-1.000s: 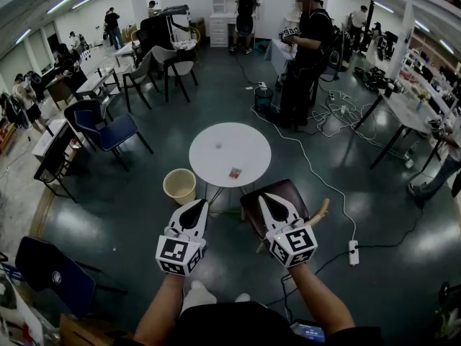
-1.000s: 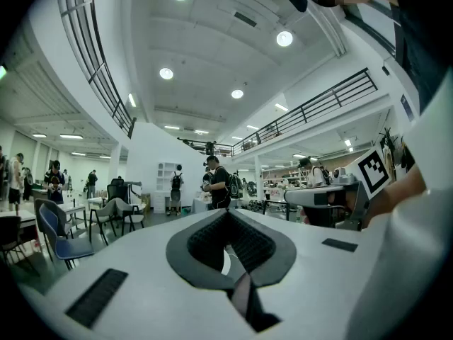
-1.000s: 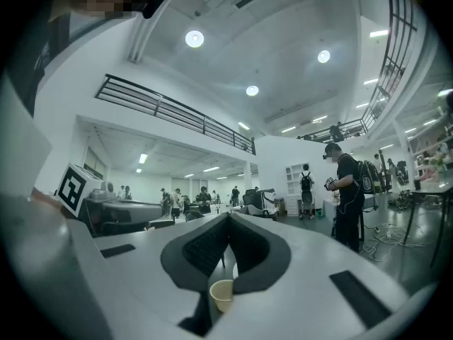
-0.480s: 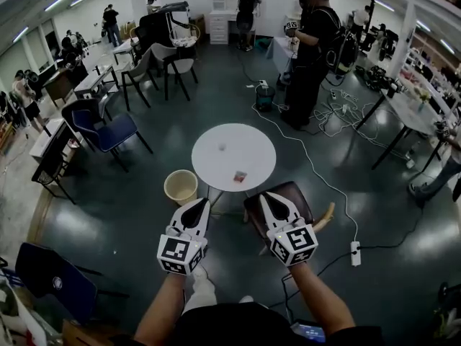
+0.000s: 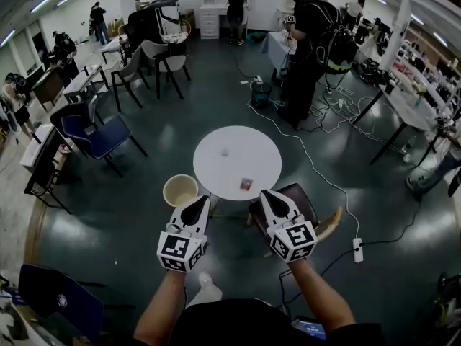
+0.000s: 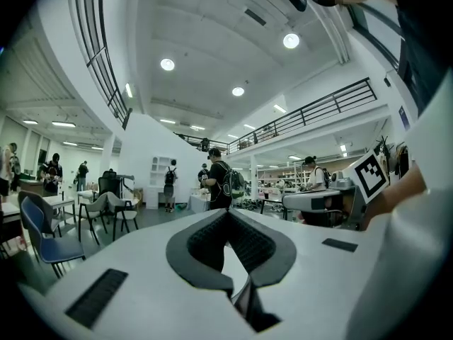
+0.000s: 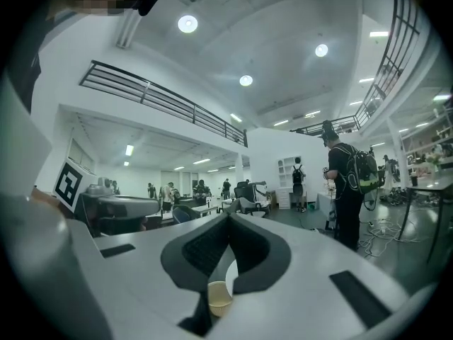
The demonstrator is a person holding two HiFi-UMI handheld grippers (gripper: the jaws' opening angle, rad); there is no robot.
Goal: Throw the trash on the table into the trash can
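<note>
Both pairs of jaws are clenched on nothing, and the wrapper (image 5: 246, 184) by the table (image 5: 216, 168) edge lies ahead of the right gripper (image 5: 268, 195), farther from the left gripper (image 5: 202, 202).

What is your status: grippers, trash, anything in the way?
Jaws shut on both; left gripper and right gripper empty. On the table: red scrap, pale scrap; trash can beside it. At its near side: brown chair.
</note>
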